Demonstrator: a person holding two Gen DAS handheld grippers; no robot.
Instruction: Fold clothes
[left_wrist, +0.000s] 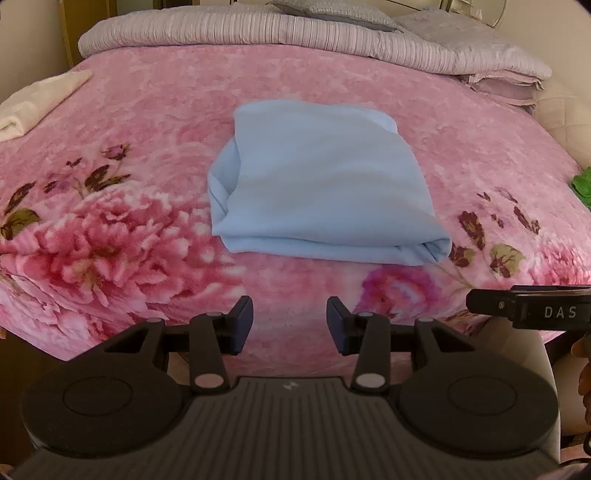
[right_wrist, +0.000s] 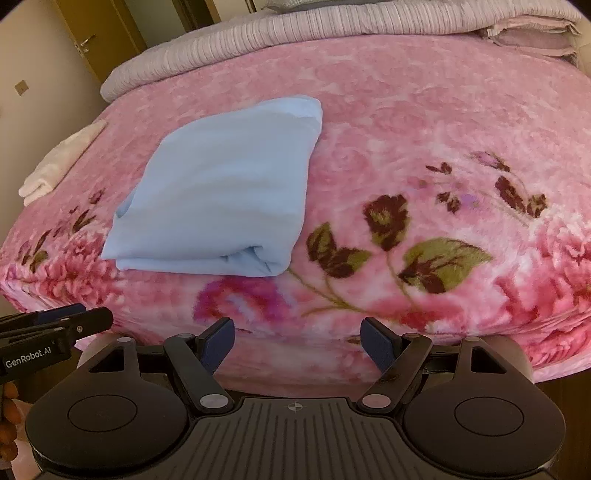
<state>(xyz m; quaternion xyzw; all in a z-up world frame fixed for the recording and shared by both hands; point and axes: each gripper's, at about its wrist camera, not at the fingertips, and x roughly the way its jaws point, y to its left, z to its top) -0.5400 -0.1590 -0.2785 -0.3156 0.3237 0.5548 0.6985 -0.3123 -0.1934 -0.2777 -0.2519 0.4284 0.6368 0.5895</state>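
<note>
On bed: folded blue cloth | left tongs level at near edge, parted, empty | right tongs alongside, wider apart, empty

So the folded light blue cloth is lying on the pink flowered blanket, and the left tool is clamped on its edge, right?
Not quite. The light blue cloth does lie folded on the pink flowered blanket, but the left tool is open and apart from it, short of its near edge, as the left wrist view shows.
</note>
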